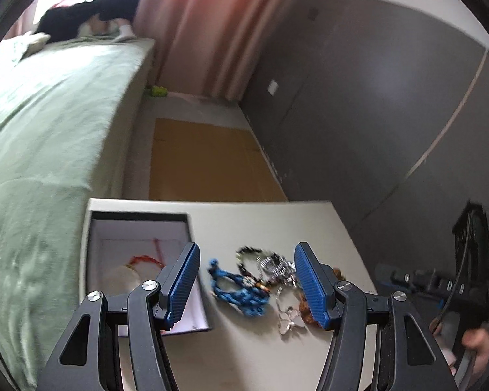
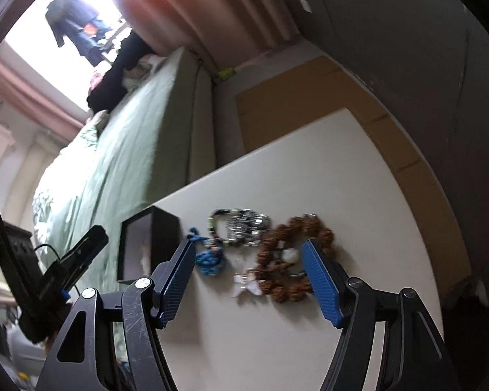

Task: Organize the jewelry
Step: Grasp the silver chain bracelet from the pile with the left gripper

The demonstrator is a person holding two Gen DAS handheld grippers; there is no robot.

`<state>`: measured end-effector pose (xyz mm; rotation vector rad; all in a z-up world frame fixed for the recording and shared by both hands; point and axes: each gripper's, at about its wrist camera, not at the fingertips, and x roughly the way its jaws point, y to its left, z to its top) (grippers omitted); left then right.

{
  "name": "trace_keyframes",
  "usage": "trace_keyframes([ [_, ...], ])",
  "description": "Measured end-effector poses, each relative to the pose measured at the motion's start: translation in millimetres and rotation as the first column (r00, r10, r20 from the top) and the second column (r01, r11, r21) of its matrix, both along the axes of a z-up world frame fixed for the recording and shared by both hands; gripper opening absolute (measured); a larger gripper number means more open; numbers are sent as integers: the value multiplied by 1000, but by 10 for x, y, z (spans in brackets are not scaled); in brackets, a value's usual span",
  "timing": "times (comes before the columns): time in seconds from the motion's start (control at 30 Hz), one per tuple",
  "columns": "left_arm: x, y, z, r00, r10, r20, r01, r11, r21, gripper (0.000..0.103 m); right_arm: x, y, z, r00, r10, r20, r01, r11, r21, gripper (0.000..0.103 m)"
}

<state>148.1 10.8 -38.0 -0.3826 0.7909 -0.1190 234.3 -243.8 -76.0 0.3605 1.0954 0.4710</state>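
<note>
Beside the green bed sits the white desk, with an open box at its left edge. Jewelry's piled mid-desk: brown bead bracelet, blue cord, silver chain. Left tool and right tool both hang released above it, empty.

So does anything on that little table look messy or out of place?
Yes: the jewelry lies in a tangled heap on the table, not in the box. A blue bracelet, a brown bead bracelet and silver pieces overlap.
</note>
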Motion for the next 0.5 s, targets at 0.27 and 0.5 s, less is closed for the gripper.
trace_keyframes([
  [0.27,269,-466,-134,994,-98,-55,97,995,-23,35,168,-301,-231,996,-53,-71,55,998,21,69],
  [0.5,558,-926,-220,980,-146,-137,156,985,69,24,244,-579,-260,992,-84,-91,88,996,36,69],
])
